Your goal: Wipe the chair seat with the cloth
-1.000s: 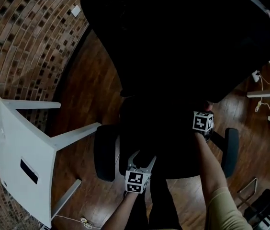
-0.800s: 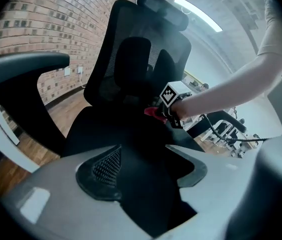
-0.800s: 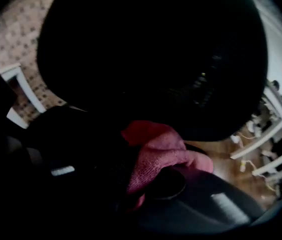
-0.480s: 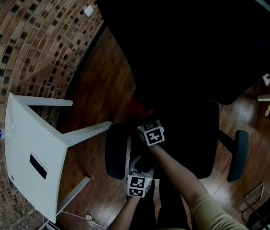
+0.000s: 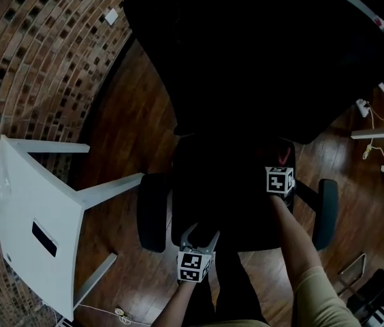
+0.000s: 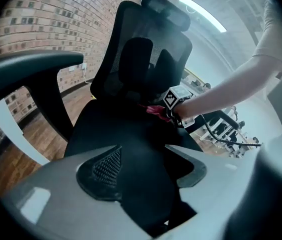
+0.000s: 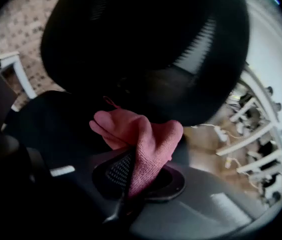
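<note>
1. Cloth (image 7: pixel 140 143), pink and bunched, is being pinched between the closed jaws of our right gripper (image 7: pixel 127 180). A loose wad is hanging ahead of the tips to serve as the wiping pad.
2. We are holding that wad down at the chair seat (image 6: pixel 112 134), on its far right just under the backrest (image 7: pixel 146 49). It is probably touching, though the dark upholstery is making that hard to confirm.
3. Our left gripper (image 6: pixel 142 160) is hovering at the seat's front edge with its jaws spread. Only the seat is showing in the gap, and it is gripping nothing, likely parked there to leave the wiping path free.
4. We are judging the wiping as under way, with most of the seat lying between the two grippers.
5. Beyond the chair, a white table (image 5: pixel 35 223) is standing well apart on the wooden floor (image 5: pixel 124 114), beside the brick wall (image 5: pixel 28 60).
</note>
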Action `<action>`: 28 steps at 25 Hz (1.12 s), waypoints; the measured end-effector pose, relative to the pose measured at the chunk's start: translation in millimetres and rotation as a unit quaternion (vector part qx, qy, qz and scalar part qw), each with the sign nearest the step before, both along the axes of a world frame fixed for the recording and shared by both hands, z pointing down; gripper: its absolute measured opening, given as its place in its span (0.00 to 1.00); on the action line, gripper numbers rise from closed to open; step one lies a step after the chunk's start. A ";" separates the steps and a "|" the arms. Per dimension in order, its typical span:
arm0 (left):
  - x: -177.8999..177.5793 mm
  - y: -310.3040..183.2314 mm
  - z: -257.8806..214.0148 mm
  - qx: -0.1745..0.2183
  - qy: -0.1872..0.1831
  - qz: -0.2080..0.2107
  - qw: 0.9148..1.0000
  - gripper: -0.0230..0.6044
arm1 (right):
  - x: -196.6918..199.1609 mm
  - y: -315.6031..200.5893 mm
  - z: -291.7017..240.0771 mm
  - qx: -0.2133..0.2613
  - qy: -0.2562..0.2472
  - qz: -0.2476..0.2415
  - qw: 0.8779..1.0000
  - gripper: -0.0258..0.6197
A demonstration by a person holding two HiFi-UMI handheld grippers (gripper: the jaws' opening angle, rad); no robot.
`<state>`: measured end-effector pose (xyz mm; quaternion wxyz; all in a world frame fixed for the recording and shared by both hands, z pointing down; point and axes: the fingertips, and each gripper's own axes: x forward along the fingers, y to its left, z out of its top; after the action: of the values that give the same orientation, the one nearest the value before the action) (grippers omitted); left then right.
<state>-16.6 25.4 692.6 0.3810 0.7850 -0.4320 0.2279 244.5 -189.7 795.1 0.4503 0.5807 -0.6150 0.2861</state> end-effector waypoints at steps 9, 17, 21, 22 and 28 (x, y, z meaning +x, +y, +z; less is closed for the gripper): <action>-3.1 14.7 6.9 -0.021 -0.010 -0.001 1.000 0.44 | -190.0 13.1 -27.4 0.014 -0.267 -0.104 0.958 0.06; -27.4 22.7 5.0 -0.027 -0.034 0.005 0.999 0.44 | -350.6 34.1 -23.4 -0.034 -0.388 -0.102 0.916 0.06; -24.3 26.5 9.6 -0.034 -0.030 0.011 0.999 0.44 | -197.8 26.7 8.8 -0.014 -0.183 -0.056 0.981 0.06; -21.8 27.7 10.7 -0.036 -0.030 0.016 0.999 0.44 | -149.3 27.6 11.2 -0.013 -0.132 -0.037 0.991 0.06; -9.7 29.7 9.6 -0.035 -0.015 0.017 0.999 0.44 | 52.3 52.7 -15.3 -0.026 0.059 0.142 0.988 0.06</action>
<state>-26.4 55.2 702.2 0.3974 0.7754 -0.4156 0.2608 296.8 -137.0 779.8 0.4556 0.6663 -0.4909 0.3279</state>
